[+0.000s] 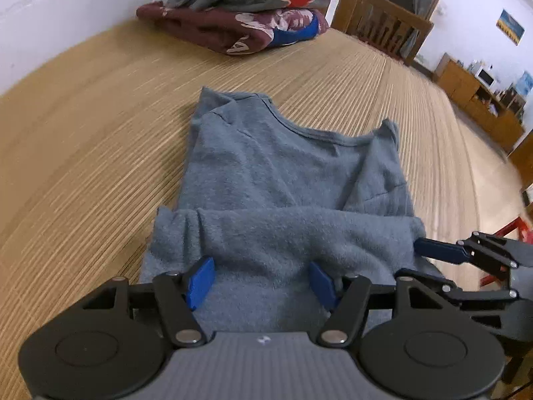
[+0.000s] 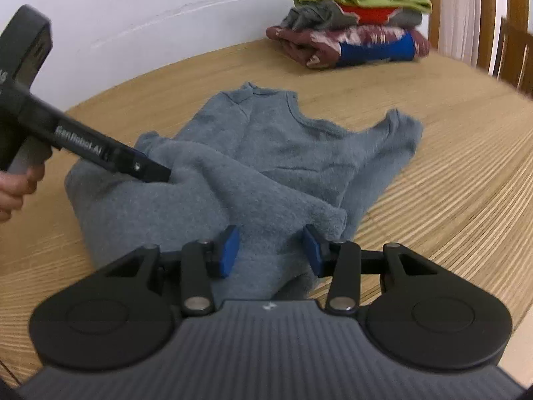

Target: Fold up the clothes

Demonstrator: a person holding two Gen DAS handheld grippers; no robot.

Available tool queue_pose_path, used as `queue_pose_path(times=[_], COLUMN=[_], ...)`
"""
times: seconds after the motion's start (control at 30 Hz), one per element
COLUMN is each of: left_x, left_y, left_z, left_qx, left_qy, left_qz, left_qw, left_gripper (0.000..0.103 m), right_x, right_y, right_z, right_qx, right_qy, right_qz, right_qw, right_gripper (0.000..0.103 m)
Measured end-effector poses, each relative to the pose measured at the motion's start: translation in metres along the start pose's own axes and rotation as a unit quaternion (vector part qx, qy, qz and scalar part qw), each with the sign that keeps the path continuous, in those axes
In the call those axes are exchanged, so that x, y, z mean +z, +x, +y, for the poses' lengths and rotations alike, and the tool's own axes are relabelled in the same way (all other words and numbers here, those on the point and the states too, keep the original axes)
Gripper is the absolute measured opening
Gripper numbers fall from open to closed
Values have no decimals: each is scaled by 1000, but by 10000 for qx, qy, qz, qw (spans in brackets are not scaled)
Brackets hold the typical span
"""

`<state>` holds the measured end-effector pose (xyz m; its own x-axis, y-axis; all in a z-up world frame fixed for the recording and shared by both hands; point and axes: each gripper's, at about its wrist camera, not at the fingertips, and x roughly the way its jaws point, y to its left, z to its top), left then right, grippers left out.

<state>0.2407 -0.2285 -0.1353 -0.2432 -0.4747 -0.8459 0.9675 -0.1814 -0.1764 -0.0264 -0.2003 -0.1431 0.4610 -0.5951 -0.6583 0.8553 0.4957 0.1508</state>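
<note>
A pale wooden slatted table top meets a white wall along its far edge. Behind the table stands a brown wooden chair. Further off, a low wooden cabinet runs along another wall and carries a white microwave. A small blue and yellow picture hangs above it.

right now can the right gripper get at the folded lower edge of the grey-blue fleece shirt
Probably yes. The right gripper stands open with the rolled lower edge of the grey-blue fleece shirt between its blue pads, and nothing lies in the way. The left gripper works further along the same fold.
</note>
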Motion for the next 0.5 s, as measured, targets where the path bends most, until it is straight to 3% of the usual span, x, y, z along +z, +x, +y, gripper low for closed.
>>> queue_pose_path(times=[0.2, 0.33, 0.5], left_x=[-12, -48, -96], left_y=[-53, -85, -78], left_z=[-1, 12, 25], left_qx=[225, 898, 1216], left_qy=[514, 940, 1199], left_qz=[-146, -169, -80], left_qw=[9983, 9914, 9853], left_gripper=[67, 72, 71], right_x=[-2, -25, -61], right_y=[-42, -80, -102], right_z=[-10, -1, 19], right_qx=[111, -168, -90], right_qy=[723, 711, 385], right_qz=[-6, 0, 89], right_qw=[9973, 9973, 9992], right_gripper=[47, 56, 57])
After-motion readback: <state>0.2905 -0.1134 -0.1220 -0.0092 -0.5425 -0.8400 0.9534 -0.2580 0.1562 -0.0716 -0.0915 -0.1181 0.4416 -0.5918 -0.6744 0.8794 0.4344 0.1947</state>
